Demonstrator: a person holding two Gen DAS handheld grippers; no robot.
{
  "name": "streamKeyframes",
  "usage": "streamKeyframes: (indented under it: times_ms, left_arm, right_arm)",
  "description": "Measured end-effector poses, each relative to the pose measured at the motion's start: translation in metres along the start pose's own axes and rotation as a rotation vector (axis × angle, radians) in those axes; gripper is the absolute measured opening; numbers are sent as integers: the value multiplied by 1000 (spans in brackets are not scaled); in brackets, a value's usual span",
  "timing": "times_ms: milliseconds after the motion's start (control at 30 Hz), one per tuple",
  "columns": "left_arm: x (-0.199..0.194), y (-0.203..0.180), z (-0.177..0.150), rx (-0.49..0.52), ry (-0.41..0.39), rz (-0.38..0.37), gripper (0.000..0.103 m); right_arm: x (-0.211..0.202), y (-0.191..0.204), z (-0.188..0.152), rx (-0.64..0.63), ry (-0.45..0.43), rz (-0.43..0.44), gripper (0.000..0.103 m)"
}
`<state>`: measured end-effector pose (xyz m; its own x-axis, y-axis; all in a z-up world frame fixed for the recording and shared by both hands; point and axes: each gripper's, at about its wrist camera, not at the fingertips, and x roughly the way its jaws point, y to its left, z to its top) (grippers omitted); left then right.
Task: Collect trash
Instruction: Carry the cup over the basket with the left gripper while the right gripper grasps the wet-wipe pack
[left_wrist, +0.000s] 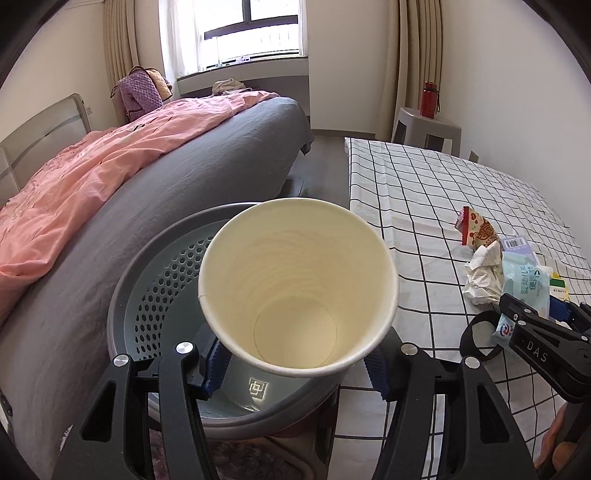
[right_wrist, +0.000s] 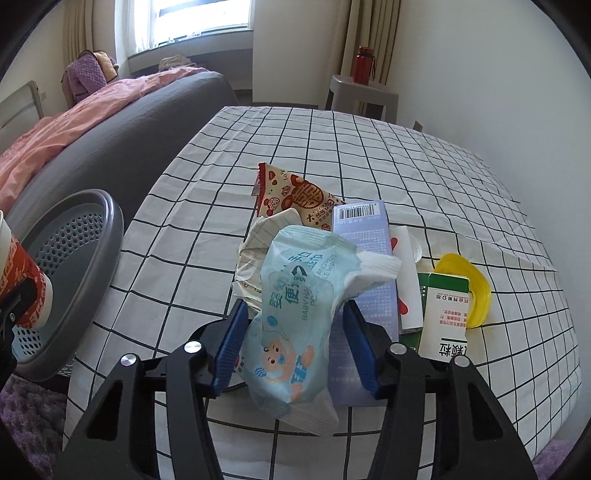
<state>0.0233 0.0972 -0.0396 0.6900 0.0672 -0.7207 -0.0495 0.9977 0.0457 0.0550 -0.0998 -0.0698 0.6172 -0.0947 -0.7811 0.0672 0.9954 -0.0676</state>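
Two grippers, each gripping one piece of trash. Left gripper (left_wrist: 295, 365): pads clamped on paper cup (left_wrist: 298, 284), cream inside, red-printed outside, mouth tilted toward camera, held above grey perforated bin (left_wrist: 155, 280). Right gripper (right_wrist: 295, 347): pads pinching pale-blue wet-wipes packet (right_wrist: 291, 306), crumpled, long axis running away from camera, over checked tablecloth (right_wrist: 369, 147) beside remaining litter.

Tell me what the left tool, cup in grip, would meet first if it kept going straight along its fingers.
Most likely the grey perforated bin: the left tool holds the paper cup over its opening. Depth is unclear.
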Motion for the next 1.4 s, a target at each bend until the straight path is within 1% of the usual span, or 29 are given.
streamKeyframes:
  times_ms: [67, 100, 367, 533, 667, 833, 1000, 1233, 1300, 1400]
  left_arm:
    - [2, 4, 0, -6, 3, 0, 59]
    - [2, 5, 0, -9, 4, -1, 59]
    - [5, 21, 3, -29, 0, 1, 59]
    - [5, 35, 8, -39, -9, 12, 59]
    - [6, 52, 11, -57, -12, 25, 59]
    - [10, 74, 17, -57, -26, 65, 59]
    - [20, 94, 23, -58, -26, 69, 59]
    - [46, 110, 22, -69, 39, 47, 59]
    - [52, 112, 19, -76, 55, 36, 59]
    - [60, 113, 15, -73, 74, 49, 59]
  right_arm:
    - [-2, 0, 0, -1, -10, -3, 41]
    - [-3, 0, 0, 0, -16, 0, 39]
    - [-28, -2, 8, 18, -61, 53, 39]
    - [-48, 9, 19, 15, -93, 132, 39]
    - [-55, 35, 28, -22, -107, 211, 39]
    - [-51, 77, 40, -83, -107, 308, 39]
    - [-43, 120, 48, -156, -113, 403, 39]
    - [-15, 162, 49, -208, -34, 483, 39]
    - [-10, 169, 48, -222, -20, 498, 39]
    - [-5, 175, 46, -236, -3, 520, 40]
